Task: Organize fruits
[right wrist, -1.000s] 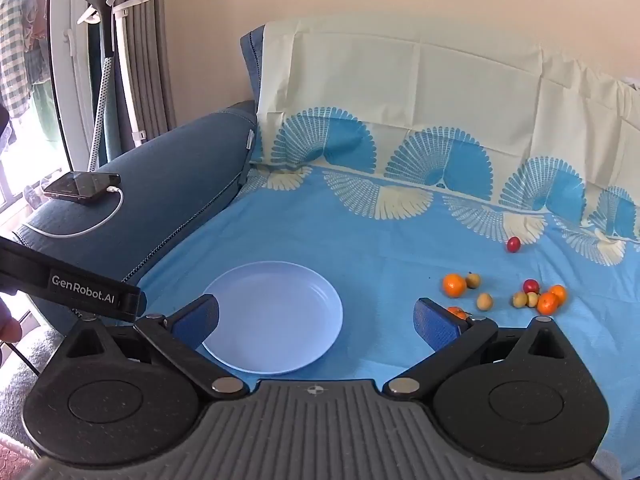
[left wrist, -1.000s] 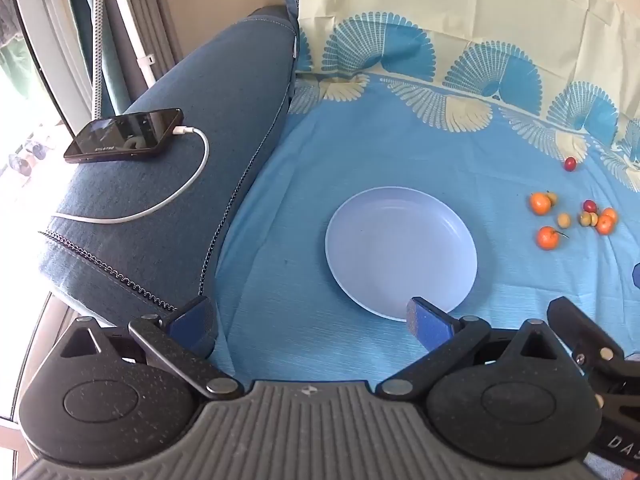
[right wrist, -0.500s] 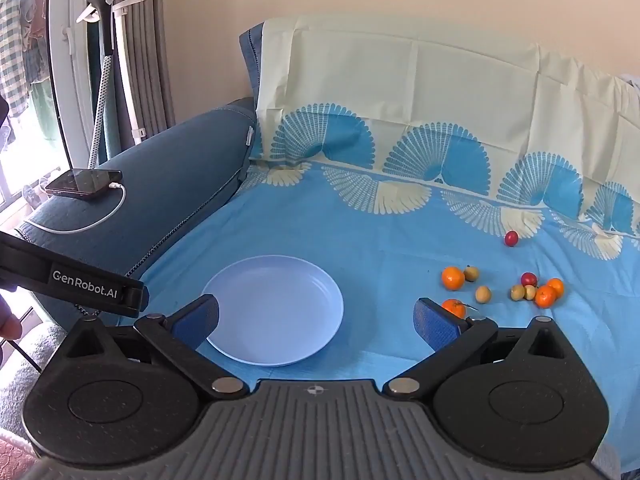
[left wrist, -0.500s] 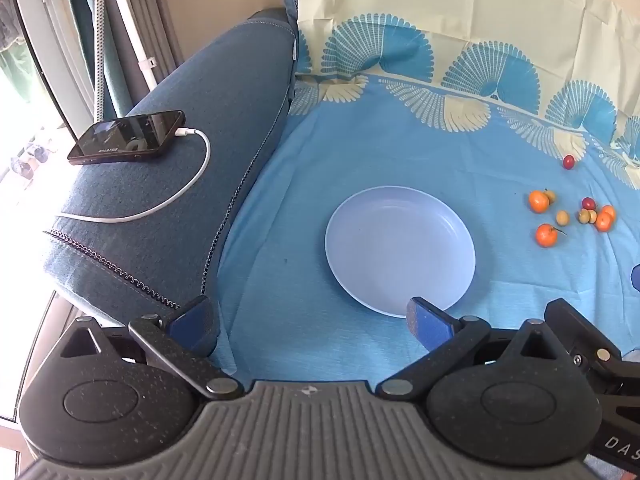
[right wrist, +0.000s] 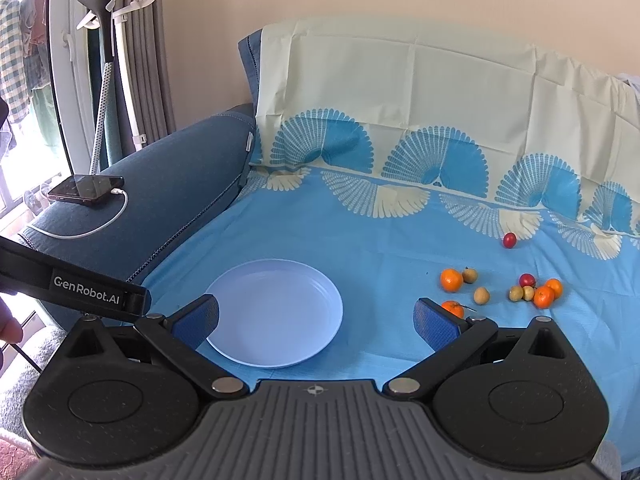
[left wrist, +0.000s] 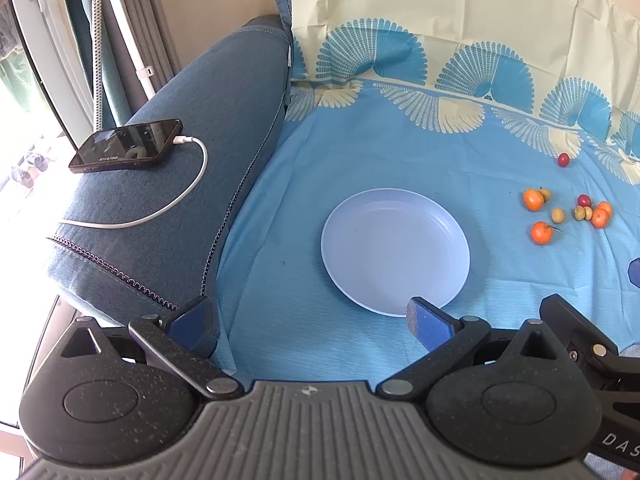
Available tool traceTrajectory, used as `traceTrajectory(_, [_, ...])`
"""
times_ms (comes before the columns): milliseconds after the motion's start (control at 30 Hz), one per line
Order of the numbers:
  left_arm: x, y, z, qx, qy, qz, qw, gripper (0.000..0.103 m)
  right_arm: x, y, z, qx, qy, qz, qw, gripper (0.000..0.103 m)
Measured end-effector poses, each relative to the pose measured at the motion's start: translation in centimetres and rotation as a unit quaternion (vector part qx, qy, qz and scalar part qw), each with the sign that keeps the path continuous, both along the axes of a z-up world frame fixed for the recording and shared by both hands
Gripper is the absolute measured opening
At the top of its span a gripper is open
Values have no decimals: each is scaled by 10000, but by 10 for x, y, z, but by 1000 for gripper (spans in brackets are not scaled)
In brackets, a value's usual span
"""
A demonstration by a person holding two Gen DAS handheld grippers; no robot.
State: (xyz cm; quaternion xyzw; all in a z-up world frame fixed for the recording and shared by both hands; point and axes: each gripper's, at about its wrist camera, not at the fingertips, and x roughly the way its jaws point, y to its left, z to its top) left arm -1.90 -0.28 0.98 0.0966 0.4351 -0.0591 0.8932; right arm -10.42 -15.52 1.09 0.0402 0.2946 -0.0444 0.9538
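An empty pale blue plate [left wrist: 394, 250] [right wrist: 276, 312] lies on the blue patterned sheet. To its right sit several small fruits: orange mandarins [left wrist: 541, 232] [right wrist: 451, 279], yellowish-brown round fruits [left wrist: 557, 215] [right wrist: 481, 295] and red ones [left wrist: 563, 159] [right wrist: 509, 240]. My left gripper [left wrist: 310, 320] is open, hovering near the plate's front edge with nothing between its fingers. The right gripper [right wrist: 316, 318] is open too, over the plate's right side, and one mandarin [right wrist: 453, 308] peeks past its right finger.
A dark blue sofa armrest [left wrist: 192, 152] rises at the left, carrying a black phone [left wrist: 125, 151] with a white charging cable [left wrist: 176, 200]. A cream sheet [right wrist: 400, 88] covers the backrest. A garment steamer stand [right wrist: 105, 40] stands by the window curtain.
Both views have shifted slightly; the plate and fruits sit a little lower and nearer in the right wrist view. Both grippers stay open and nothing has been picked up.
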Motion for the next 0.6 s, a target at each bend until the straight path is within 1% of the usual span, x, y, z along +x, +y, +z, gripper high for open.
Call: traceTrajectory(600, [-4, -1, 2, 4, -39, -15, 10000, 103, -2, 3, -1, 7, 11, -2, 10000, 103])
